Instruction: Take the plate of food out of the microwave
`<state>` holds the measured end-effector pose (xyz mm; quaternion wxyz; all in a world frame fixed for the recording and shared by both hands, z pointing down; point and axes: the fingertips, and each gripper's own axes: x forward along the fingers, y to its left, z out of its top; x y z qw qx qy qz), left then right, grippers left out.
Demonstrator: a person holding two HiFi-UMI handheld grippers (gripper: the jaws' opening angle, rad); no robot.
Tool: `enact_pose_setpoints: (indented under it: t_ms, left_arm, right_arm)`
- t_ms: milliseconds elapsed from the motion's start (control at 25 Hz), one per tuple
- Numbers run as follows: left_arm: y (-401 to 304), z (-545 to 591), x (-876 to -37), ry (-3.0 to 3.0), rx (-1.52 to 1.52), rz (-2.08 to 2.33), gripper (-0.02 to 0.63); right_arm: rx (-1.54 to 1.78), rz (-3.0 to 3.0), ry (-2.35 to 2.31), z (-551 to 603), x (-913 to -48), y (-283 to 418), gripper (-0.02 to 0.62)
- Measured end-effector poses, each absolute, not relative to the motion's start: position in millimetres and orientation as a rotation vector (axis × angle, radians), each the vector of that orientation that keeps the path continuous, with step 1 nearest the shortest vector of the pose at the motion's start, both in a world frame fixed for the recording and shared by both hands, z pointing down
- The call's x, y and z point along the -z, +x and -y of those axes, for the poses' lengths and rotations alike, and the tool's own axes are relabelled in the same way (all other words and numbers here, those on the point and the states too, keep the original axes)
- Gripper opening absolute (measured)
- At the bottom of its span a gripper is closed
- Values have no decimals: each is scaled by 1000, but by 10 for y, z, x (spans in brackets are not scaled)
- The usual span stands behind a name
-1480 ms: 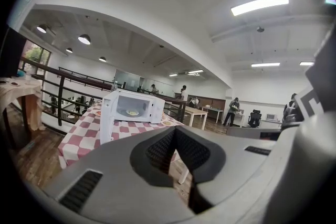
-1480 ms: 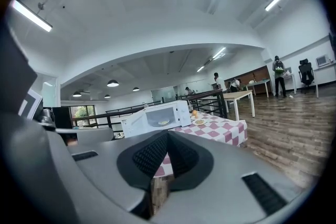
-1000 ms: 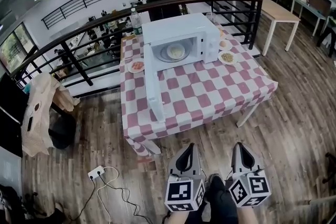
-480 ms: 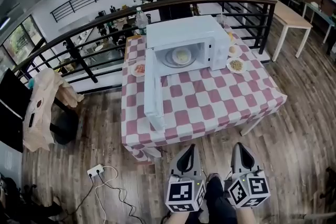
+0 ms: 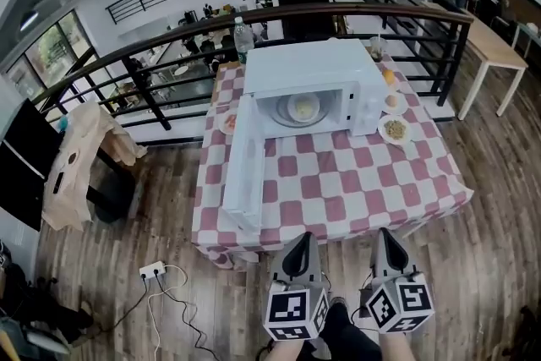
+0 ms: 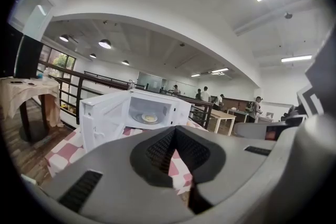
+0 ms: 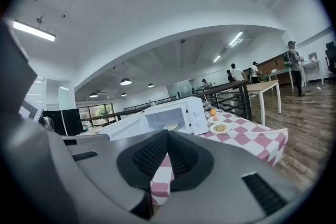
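With my left gripper and right gripper clenched empty and the plate of food inside the microwave at twelve o'clock, I could clip the open door at eleven o'clock reaching in.

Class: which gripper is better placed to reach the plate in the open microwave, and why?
Probably left. The left gripper lines up straight with the plate inside the microwave, clear of the open door; the right gripper sits off towards the control panel. Both have shut, empty jaws.
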<state>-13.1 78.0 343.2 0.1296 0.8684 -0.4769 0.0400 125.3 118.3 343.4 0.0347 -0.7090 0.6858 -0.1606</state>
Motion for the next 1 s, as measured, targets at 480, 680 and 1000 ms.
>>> enact_pose_setpoints:
  t_ms: [480,680,1000]
  left_arm:
    - [234,-247,-3407,2456,-99,1538,9]
    - [347,-149,-3456,2440,-114,1564,9]
    - [373,-12,-3587,2388,-156,1592,9]
  right_arm:
    - [497,-2187,-2076,-540,-3441,1812,-5]
    - [520,-2198,-2049,-396,-3509,1941,-5]
    - [576,-2227,-2016,-215,-3646,1955,-5]
